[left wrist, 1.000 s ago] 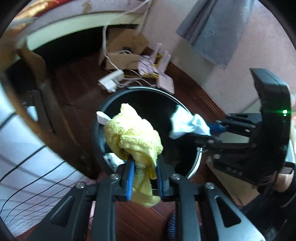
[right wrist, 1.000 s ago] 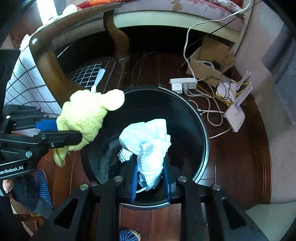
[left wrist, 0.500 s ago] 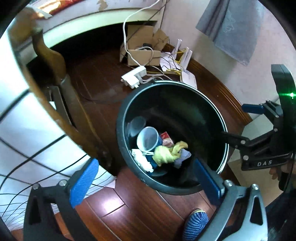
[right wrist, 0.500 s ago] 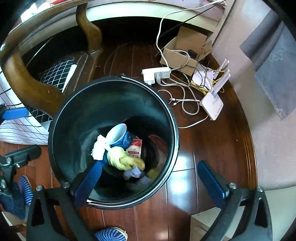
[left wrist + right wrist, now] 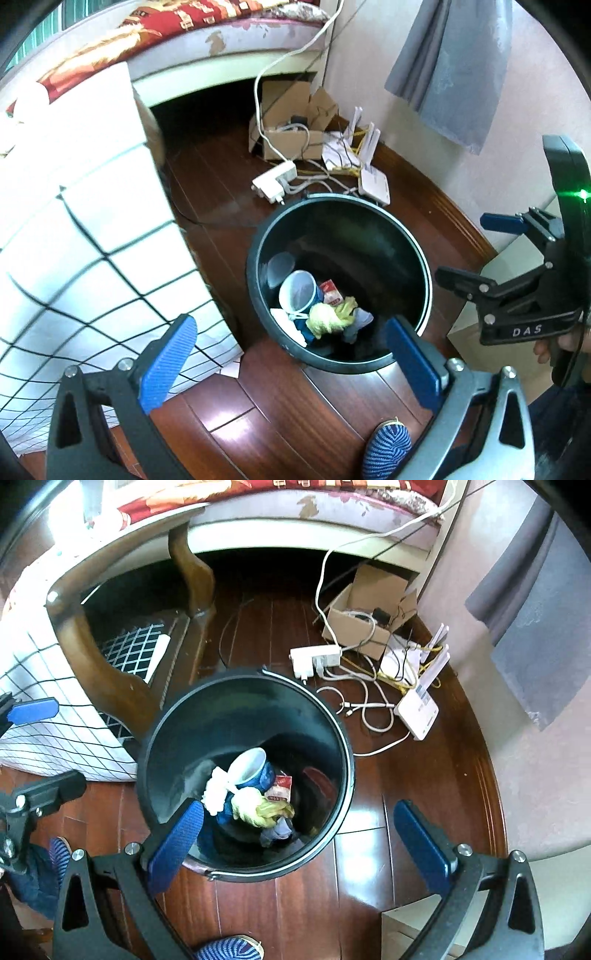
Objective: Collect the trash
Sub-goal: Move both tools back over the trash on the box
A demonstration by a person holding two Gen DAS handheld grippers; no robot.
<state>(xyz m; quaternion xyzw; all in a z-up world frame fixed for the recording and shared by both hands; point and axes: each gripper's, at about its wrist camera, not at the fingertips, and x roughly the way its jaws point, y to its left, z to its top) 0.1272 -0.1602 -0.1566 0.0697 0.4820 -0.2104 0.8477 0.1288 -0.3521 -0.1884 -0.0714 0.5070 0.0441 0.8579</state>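
Observation:
A black round trash bin (image 5: pixel 388 221) (image 5: pixel 332 720) stands on the dark wooden floor. Inside it lie a yellow cloth (image 5: pixel 327 317) (image 5: pixel 255 806), a blue and white paper cup (image 5: pixel 297 290) (image 5: pixel 249 768), a red snack wrapper (image 5: pixel 331 291) (image 5: pixel 280 786), white crumpled paper (image 5: pixel 216 794) and a grey-blue scrap (image 5: pixel 356 325) (image 5: pixel 277 832). My left gripper (image 5: pixel 291 360) hovers above the bin's near rim, open and empty. My right gripper (image 5: pixel 299 842) hangs over the bin's near edge, open and empty. Each gripper also shows at the side of the other's view: the right gripper (image 5: pixel 517 280), the left gripper (image 5: pixel 33 746).
A white checked cloth (image 5: pixel 74 240) drapes over wooden furniture left of the bin. Behind the bin lie a power strip (image 5: pixel 316 657), tangled cables, a white router (image 5: pixel 419 709) and a cardboard box (image 5: pixel 365 620). A striped slipper (image 5: pixel 388 448) is near my feet. A grey towel (image 5: pixel 454 66) hangs on the wall.
Both grippers opened and let go: the yellow cloth and the white crumpled paper dropped into the bin. Both hands then rose and pulled back from the bin.

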